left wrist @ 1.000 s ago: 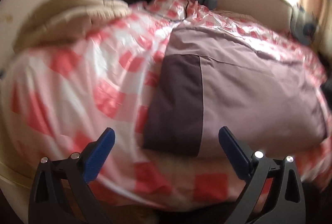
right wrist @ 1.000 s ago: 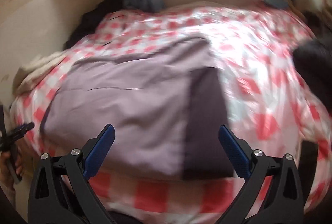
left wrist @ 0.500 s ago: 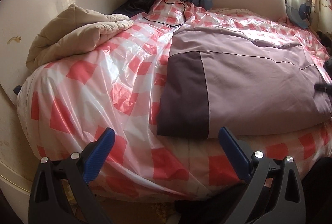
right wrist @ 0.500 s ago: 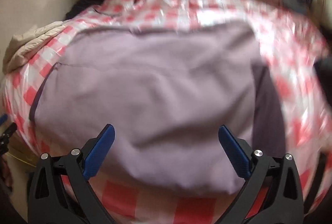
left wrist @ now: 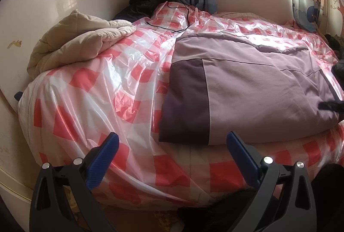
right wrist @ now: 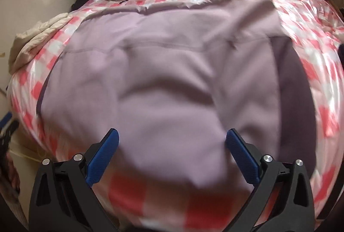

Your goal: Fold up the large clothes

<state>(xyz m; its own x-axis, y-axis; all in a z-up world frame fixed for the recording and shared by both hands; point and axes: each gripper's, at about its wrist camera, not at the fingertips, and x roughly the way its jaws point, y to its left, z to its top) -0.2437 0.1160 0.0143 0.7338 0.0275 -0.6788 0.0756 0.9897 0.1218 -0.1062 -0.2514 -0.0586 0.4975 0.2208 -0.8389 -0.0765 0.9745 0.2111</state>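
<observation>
Left wrist view: the left gripper [left wrist: 172, 154] hangs off the near edge of the bed, its blue-padded tongs spread wide and holding nothing. The large mauve fabric garment with a darker purple side panel [left wrist: 247, 90] lies folded into a broad rectangle on the red-and-white checked bedcover under clear plastic sheeting [left wrist: 103, 90], towards the right of the bed, its dark panel edge nearest this gripper. The plastic likely gives a clean, smooth folding surface. A beige quilted blanket [left wrist: 77, 43] sits bunched at the far left, well apart from the garment, leaving the working area free. A thin black cable [left wrist: 178, 17] lies near the head end.

Right wrist view: the right gripper [right wrist: 172, 152] hovers low over the garment's near edge [right wrist: 167, 86], tongs spread and empty. The frame is blurred; contact cannot be told. This position suggests preparation to pinch the near hem for a further fold.
</observation>
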